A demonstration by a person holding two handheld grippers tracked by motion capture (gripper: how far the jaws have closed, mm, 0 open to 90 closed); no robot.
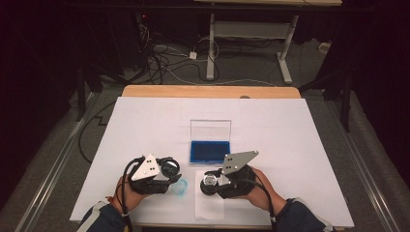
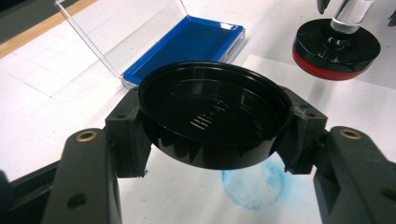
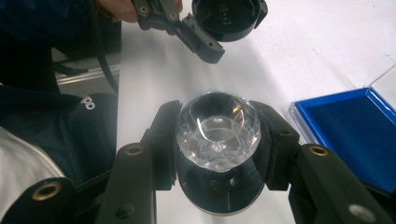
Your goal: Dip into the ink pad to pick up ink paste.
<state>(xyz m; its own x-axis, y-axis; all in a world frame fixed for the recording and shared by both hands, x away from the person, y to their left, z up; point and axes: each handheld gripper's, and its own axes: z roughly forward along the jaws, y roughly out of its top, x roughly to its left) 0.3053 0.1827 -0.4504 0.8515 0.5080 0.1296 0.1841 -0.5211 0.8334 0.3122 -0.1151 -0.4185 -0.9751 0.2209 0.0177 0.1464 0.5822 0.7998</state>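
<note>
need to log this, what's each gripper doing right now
left gripper: shut on the black cap
right gripper: shut on the stamp's clear knob

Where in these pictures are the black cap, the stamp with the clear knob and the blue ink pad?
black cap (image 2: 212, 119), left gripper view, its inner floor.
stamp (image 3: 218, 126), right gripper view, its clear knob.
blue ink pad (image 1: 210, 151), high view, its blue felt.

The high view is dim, its edges sinking into black; the white table (image 1: 145, 125) stays evenly lit. Both gripper views are brighter and sharp; glare glints on the clear knob (image 3: 218, 128).
</note>
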